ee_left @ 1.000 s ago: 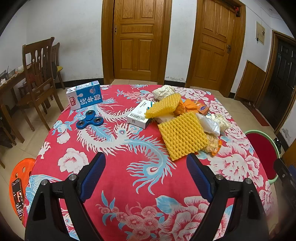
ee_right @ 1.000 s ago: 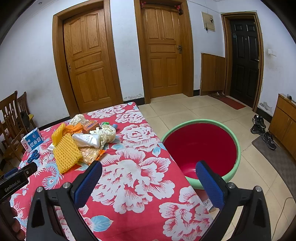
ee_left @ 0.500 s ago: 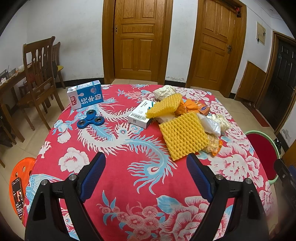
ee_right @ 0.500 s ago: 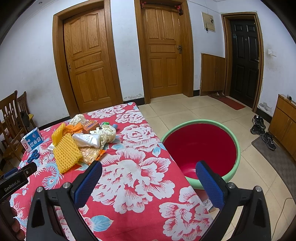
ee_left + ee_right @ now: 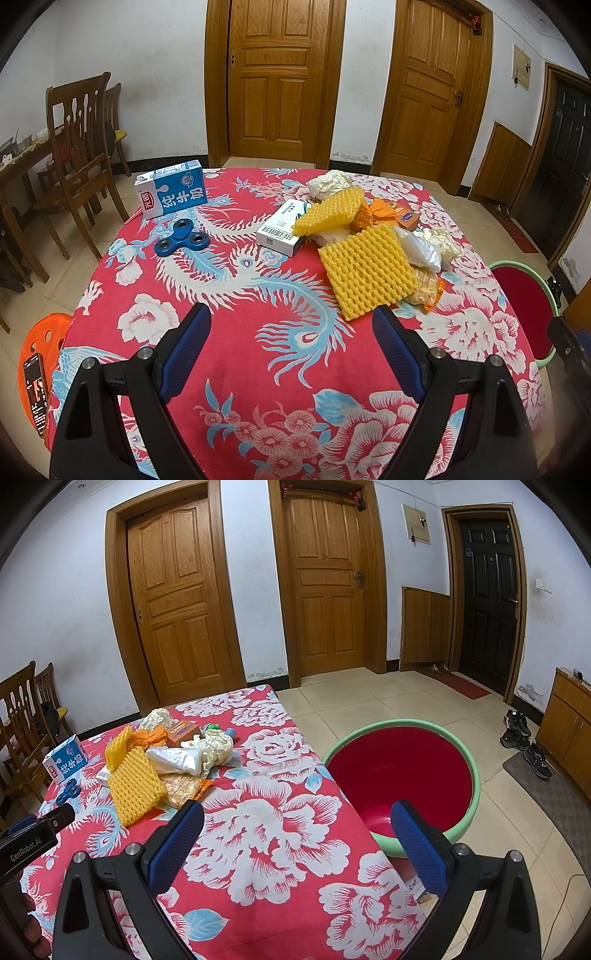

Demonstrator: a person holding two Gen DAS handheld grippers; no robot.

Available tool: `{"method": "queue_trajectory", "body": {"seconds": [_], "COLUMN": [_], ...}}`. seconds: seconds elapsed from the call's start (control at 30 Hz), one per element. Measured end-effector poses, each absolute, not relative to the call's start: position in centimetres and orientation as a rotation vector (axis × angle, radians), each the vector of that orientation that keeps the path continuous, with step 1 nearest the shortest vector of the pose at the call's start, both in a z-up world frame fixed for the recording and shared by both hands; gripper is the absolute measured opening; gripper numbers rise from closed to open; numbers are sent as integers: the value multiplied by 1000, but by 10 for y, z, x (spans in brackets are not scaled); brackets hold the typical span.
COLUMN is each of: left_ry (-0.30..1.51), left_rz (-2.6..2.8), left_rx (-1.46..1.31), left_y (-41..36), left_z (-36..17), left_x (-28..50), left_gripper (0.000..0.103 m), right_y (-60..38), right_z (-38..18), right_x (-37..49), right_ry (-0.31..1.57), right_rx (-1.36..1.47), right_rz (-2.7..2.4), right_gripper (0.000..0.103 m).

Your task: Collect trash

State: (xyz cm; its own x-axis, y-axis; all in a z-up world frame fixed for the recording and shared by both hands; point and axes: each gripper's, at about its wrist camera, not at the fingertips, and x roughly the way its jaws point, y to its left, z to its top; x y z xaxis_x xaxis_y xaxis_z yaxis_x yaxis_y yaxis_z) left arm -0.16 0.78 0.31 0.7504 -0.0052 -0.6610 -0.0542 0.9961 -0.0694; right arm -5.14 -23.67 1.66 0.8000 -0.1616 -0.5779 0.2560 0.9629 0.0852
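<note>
A heap of trash lies on the red flowered table (image 5: pixel 229 295): a yellow foam net (image 5: pixel 367 269), a second yellow net (image 5: pixel 328 214), an orange wrapper (image 5: pixel 376 216), a clear plastic bag (image 5: pixel 421 247) and crumpled white paper (image 5: pixel 328 184). In the right wrist view the heap (image 5: pixel 155 764) lies at the left. A red basin with a green rim (image 5: pixel 399 775) stands on the floor right of the table. My left gripper (image 5: pixel 291 332) is open and empty, above the table short of the heap. My right gripper (image 5: pixel 295 827) is open and empty over the table's right edge.
A blue milk carton (image 5: pixel 171 192), a blue fidget spinner (image 5: pixel 181 242) and a white box (image 5: pixel 282 232) lie on the table's left part. Wooden chairs (image 5: pixel 79 155) stand at the left. An orange stool with a phone (image 5: pixel 35 373) is at the lower left. Shoes (image 5: pixel 524 738) lie by the right wall.
</note>
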Motion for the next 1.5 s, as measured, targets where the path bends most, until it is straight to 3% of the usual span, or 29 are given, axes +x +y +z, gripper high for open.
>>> {"method": "queue_trajectory", "body": {"seconds": [1.5], "left_ry": [764], "left_rz": [32], "left_rx": [-64], "left_y": [20], "left_z": [5], "left_x": [36], "left_gripper": [89], "right_y": [-241], "right_z": [20], "right_x": [-21], "right_ry": [637], "right_rx": [173], "right_rz": [-183], "right_gripper": [103]}}
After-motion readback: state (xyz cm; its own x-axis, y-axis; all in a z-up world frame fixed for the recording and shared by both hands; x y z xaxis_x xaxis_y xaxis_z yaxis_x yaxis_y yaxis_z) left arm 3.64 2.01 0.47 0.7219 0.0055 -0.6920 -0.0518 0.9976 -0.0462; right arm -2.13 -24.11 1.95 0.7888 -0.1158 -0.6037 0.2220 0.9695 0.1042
